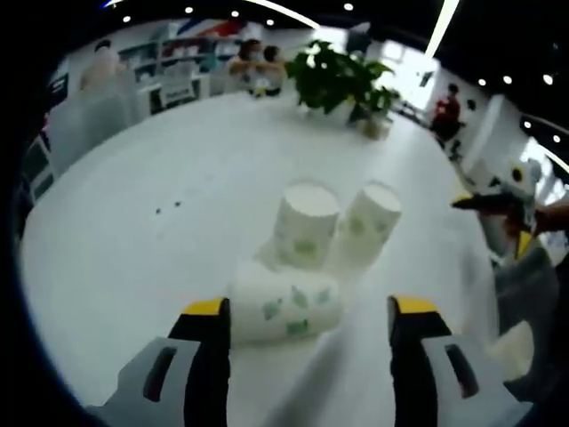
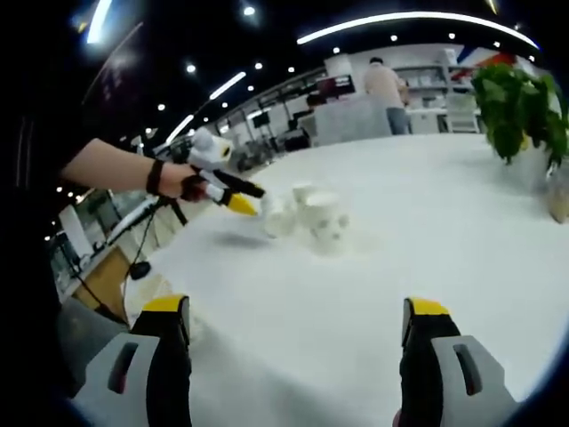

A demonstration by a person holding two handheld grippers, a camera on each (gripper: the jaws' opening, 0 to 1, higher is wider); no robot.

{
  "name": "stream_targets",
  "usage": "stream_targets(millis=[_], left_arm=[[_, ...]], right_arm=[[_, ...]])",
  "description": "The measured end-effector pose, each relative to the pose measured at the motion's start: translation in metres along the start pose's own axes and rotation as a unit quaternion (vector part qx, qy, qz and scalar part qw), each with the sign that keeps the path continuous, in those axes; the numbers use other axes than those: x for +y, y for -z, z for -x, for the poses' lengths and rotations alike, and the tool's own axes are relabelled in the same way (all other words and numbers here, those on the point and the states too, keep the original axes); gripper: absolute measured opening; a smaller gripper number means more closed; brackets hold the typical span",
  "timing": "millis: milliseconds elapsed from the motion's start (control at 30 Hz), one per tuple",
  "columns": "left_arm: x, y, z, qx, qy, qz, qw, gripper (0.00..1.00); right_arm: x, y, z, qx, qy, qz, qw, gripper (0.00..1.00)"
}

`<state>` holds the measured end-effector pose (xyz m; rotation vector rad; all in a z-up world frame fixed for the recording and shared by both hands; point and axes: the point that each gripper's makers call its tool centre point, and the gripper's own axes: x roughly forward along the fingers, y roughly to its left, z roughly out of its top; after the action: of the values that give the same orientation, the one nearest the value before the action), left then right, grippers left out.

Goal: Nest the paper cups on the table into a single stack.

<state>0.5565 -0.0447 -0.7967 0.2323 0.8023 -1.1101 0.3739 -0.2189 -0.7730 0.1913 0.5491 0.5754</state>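
Between the open jaws of the left tool (image 1: 308,322) lay a tipped cup (image 1: 283,310), long axis crosswise; two standing cups (image 1: 307,222) beyond. Right tool (image 2: 295,322) open, well apart.

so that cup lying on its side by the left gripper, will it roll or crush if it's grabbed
Probably both risks. The lying cup rests on its curved wall on the smooth table, so a nudge would likely roll it in an arc. It looks like thin paper, likely light, so the left gripper, open around it, could dent it.
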Motion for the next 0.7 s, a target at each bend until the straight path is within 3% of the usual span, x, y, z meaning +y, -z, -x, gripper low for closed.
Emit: stream_targets(millis=[233, 400, 600, 700], left_arm=[[-0.003, -0.001, 0.002, -0.009, 0.008, 0.015, 0.9998, 0.6], [-0.006, -0.004, 0.004, -0.03, 0.023, 0.051, 0.998, 0.53], [-0.009, 0.005, 0.004, -0.036, 0.03, 0.072, 0.9963, 0.45], [-0.007, 0.008, 0.006, -0.042, 0.028, 0.077, 0.9958, 0.35]], right_arm=[[0.0, -0.001, -0.001, -0.001, 0.001, 0.002, 1.0, 0.98], [0.002, 0.002, -0.001, 0.002, -0.001, 0.002, 1.0, 0.98], [0.003, 0.003, 0.0, 0.003, -0.001, 0.001, 1.0, 0.98], [0.003, 0.004, 0.0, 0.005, -0.002, 0.001, 1.0, 0.98]])
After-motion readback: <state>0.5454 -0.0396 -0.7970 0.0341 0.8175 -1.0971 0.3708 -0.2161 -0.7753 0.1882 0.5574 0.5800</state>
